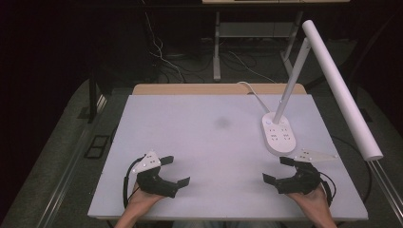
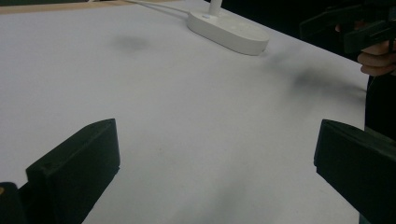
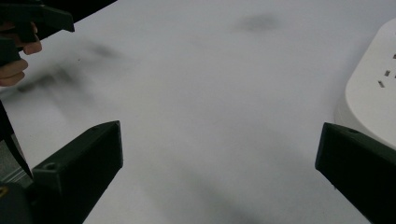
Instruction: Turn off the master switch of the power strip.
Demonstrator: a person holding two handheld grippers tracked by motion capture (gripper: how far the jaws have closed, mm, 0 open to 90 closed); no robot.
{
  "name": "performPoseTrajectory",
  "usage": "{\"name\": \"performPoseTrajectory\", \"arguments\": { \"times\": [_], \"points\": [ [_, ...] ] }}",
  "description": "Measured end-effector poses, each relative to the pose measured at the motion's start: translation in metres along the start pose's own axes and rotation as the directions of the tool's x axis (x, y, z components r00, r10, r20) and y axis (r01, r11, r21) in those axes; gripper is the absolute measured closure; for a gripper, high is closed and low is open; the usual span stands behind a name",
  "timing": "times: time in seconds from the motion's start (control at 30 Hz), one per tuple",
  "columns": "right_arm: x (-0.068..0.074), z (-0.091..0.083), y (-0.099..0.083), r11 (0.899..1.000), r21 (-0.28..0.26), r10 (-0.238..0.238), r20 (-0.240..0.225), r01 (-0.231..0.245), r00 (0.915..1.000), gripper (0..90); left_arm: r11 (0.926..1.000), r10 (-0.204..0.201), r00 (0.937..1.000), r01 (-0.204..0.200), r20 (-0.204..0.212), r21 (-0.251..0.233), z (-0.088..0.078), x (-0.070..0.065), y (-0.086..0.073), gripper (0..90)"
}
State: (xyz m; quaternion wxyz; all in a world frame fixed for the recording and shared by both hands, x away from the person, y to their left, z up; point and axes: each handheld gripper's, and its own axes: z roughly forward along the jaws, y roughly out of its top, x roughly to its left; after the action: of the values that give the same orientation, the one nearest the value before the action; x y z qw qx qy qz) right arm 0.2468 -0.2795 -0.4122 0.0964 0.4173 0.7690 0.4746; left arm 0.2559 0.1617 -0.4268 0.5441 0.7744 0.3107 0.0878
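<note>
No task obj on the white table [image 1: 209,142] yet, just a desk lamp [image 1: 279,135] far-right w/ socket base, so best keep left gripper [image 1: 177,171] & right gripper [image 1: 276,169] low, jaws wide apart & empty, clear of lamp.

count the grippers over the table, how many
2. The left gripper sits over the table's near-left part, jaws apart. The right gripper sits near-right, jaws apart, just in front of the white lamp base.
</note>
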Motion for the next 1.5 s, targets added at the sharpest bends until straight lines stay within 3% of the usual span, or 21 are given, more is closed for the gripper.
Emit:
{"name": "performPoseTrajectory", "arguments": {
  "times": [0.93,1.5],
  "points": [
    [0.0015,0.0023,-0.0009,0.999,0.041,0.008,-0.007,-0.008,0.9999,0.1,1.0000,-0.006,1.0000,0.006,-0.002,0.006,0.0004,-0.0002,-0.0006,0.0],
    [0.0018,0.0071,0.0072,0.996,0.084,-0.018,-0.010,0.019,0.9998,0.1,0.9999,-0.011,0.9999,0.011,-0.002,0.007,-0.0001,0.0003,-0.0011,0.0]
  ]
}}
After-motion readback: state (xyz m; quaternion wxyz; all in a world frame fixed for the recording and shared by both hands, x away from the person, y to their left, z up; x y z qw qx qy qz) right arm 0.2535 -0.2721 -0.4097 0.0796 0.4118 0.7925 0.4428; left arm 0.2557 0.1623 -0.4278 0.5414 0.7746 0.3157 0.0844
